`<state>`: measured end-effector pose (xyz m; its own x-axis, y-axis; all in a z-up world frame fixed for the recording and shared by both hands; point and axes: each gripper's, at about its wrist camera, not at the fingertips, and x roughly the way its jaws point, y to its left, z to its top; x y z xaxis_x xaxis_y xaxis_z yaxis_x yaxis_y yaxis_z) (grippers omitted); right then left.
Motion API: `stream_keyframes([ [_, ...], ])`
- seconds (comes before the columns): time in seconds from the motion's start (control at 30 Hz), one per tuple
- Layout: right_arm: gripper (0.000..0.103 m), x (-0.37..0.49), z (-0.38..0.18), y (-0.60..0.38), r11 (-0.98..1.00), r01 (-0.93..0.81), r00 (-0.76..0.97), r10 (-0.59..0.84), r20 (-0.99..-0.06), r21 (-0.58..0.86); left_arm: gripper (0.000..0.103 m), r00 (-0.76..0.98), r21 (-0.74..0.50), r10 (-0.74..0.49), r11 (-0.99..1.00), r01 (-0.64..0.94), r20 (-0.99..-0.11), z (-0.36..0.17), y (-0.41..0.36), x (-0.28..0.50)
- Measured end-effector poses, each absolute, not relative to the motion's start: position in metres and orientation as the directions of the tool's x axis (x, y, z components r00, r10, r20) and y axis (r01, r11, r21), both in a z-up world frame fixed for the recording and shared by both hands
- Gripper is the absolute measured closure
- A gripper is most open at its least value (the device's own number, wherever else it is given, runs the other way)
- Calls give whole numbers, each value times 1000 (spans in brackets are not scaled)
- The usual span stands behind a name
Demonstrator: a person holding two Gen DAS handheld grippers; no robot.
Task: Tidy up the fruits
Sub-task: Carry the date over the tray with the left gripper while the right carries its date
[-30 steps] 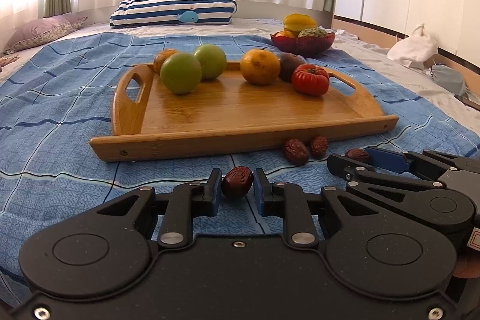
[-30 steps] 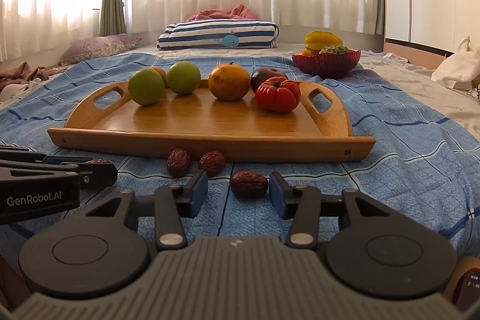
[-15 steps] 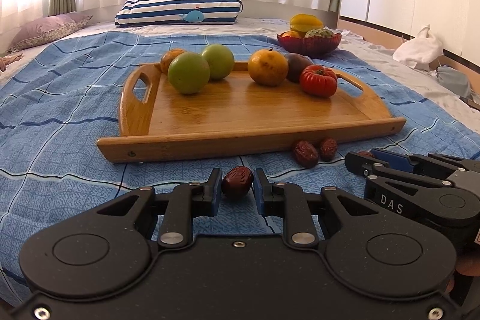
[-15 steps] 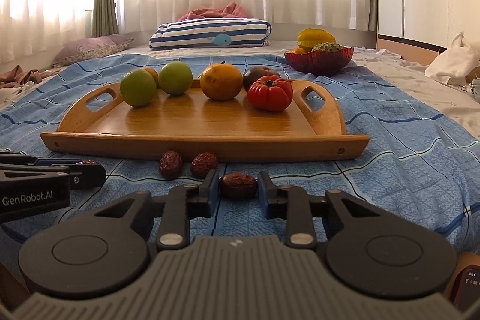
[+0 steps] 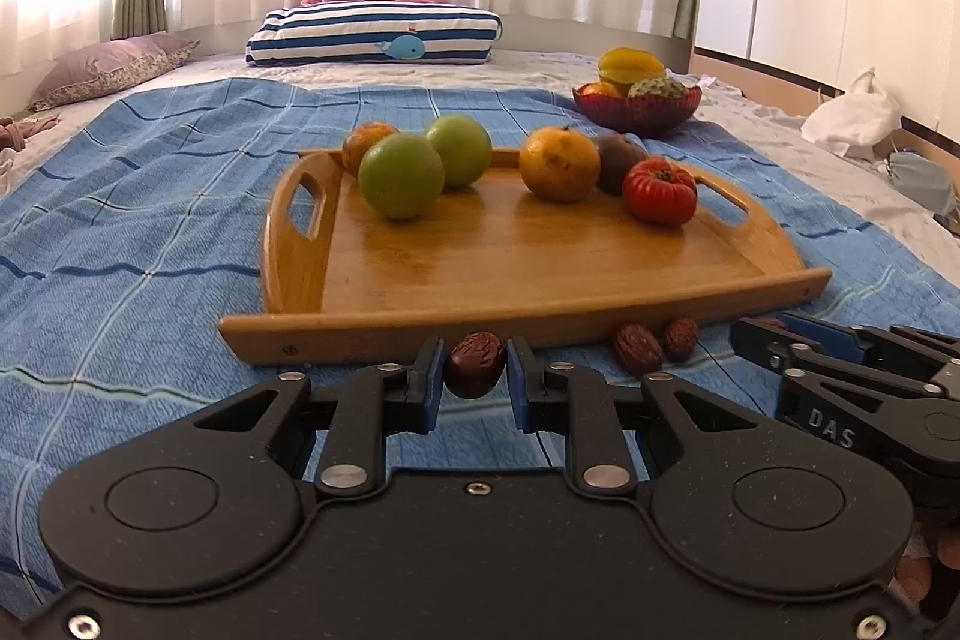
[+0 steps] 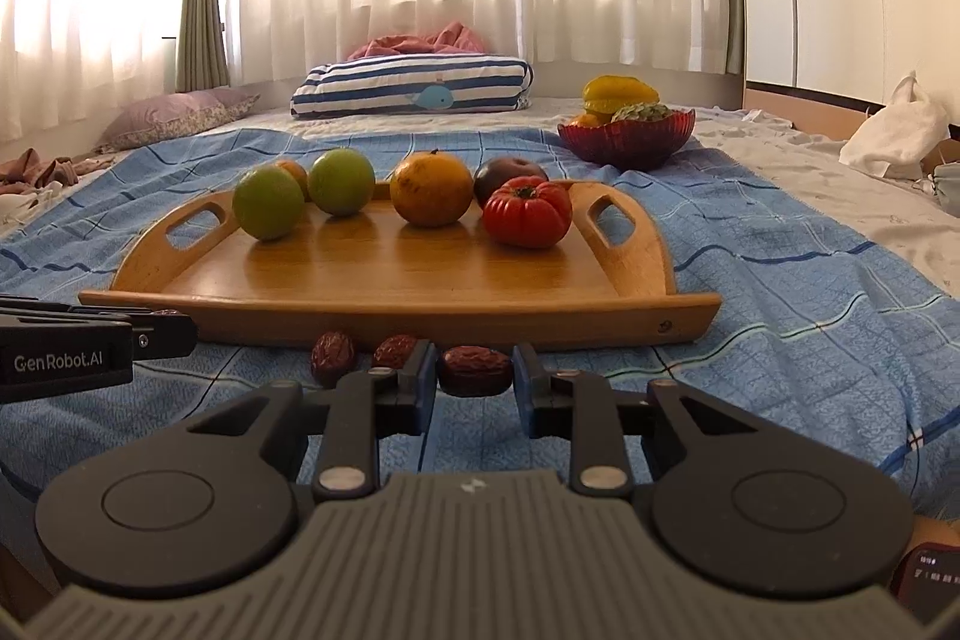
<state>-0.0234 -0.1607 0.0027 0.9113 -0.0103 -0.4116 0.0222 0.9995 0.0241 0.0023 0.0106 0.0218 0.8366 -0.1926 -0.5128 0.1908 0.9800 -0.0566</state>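
Dried red date (image 5: 474, 363) pinched tight in the left gripper (image 5: 476, 381), lifted just in front of the wooden tray's (image 5: 528, 322) near rim. Second date (image 6: 475, 370) lying sideways between the right gripper's (image 6: 474, 387) pads, both pads pressing on it, down on the blue checked blanket (image 6: 810, 280). Two more loose dates (image 6: 333, 355) just beside it. On the tray: two green fruits (image 6: 268, 203), an orange (image 6: 431, 188), a ribbed red tomato (image 6: 527, 212), a dark plum-ish one (image 6: 509, 175). Red bowl (image 6: 626, 137) of fruit further back.
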Motion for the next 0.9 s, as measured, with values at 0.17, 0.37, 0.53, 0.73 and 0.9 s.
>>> stream_keyframes([
  [0.17, 71, -21, 14, -163, 1000, 23, 925, -17, -378, 11, 82, 851, -51, -177, 983, 175, -495, 31, 14, 9],
  [0.37, 71, -9, 27, -171, 999, 37, 940, -38, -339, -9, 82, 864, -57, -160, 987, 152, -478, 42, 21, 22],
  [0.53, 71, 7, 35, -182, 998, 64, 942, -62, -330, -4, 82, 870, -62, -146, 989, 132, -470, 49, 27, 36],
  [0.73, 71, 26, 40, -190, 997, 82, 943, -77, -323, -1, 82, 875, -86, -146, 989, 119, -462, 54, 30, 57],
  [0.9, 71, 42, 38, -195, 996, 91, 940, -85, -332, 2, 82, 876, -74, -130, 991, 109, -464, 53, 28, 74],
])
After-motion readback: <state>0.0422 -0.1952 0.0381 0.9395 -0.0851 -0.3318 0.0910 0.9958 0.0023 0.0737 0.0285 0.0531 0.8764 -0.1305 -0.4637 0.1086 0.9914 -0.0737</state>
